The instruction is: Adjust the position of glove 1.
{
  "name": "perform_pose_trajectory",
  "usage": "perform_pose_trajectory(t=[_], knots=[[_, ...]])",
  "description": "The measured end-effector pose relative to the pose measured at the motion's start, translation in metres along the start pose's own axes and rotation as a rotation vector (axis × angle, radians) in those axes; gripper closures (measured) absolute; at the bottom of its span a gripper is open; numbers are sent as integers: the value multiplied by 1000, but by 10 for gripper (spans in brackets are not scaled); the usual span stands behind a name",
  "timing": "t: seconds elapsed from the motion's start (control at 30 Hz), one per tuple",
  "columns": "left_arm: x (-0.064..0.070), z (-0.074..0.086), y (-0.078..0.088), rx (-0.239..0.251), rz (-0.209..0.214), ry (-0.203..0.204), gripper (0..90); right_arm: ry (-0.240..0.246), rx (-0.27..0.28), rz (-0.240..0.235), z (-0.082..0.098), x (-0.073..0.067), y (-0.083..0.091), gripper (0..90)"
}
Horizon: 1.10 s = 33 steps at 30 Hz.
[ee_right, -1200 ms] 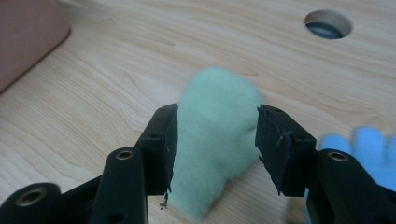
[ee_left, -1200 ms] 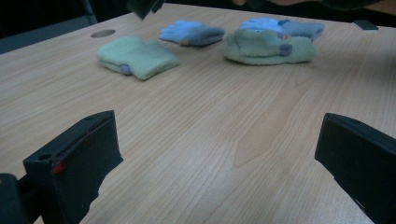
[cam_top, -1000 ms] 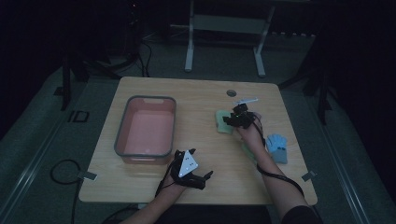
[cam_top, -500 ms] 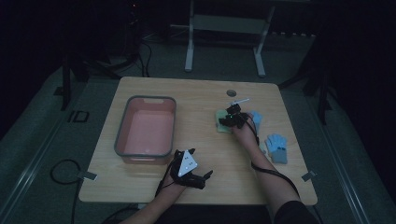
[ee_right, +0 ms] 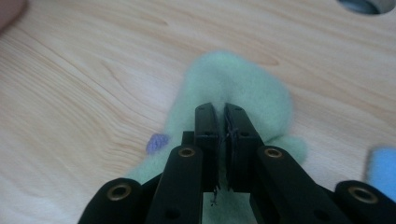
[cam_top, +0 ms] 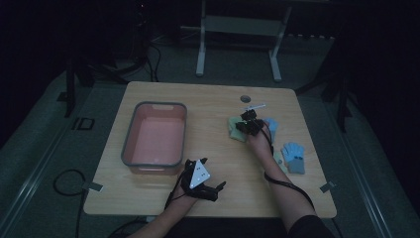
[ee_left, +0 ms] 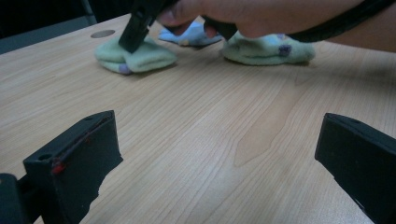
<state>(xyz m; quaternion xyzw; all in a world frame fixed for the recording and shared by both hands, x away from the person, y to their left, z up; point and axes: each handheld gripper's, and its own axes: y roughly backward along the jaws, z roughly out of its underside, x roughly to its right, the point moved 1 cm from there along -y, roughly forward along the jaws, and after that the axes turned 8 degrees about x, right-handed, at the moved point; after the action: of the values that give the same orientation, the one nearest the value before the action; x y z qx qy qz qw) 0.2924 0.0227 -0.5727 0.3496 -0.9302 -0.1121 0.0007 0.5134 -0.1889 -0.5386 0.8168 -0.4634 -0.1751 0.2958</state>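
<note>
Right tongs [ee_right: 219, 112] have just pinched closed on the green sock [ee_right: 233, 88]; left tongs [ee_left: 215, 154] sit wide over the desk [ee_left: 210, 116].

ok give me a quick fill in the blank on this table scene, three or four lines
1. The right tongs are pinched shut on a pale ____ sock.
2. The left tongs rest on the table with jaws ____.
3. The pink tub holds ____.
4. A pair of ____ socks lies near the table's right edge.

Missing words: green; open; nothing; blue
</note>
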Motion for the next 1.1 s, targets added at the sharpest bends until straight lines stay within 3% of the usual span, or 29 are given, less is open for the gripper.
perform_pose_trajectory(t=[0.2, 0.4, 0.67, 0.8, 0.97, 1.1], knots=[[0, 0, 0, -1, -2, -8, 2, 9, 49, -27, -11, -7, 28, 851], [1, 0, 0, -1, -5, -7, 2, 52, 105, -77, -19, -25, 63, 851], [1, 0, 0, -1, -6, -9, 2, 77, 142, -129, -8, -50, 103, 849], [1, 0, 0, -4, -6, -12, 2, 82, 147, -127, 3, -59, 115, 849], [2, 0, 0, -4, -7, -15, 2, 104, 150, -91, 16, -70, 123, 849], [1, 0, 0, -4, -5, -14, 1, 83, 136, -93, 26, -71, 122, 849]])
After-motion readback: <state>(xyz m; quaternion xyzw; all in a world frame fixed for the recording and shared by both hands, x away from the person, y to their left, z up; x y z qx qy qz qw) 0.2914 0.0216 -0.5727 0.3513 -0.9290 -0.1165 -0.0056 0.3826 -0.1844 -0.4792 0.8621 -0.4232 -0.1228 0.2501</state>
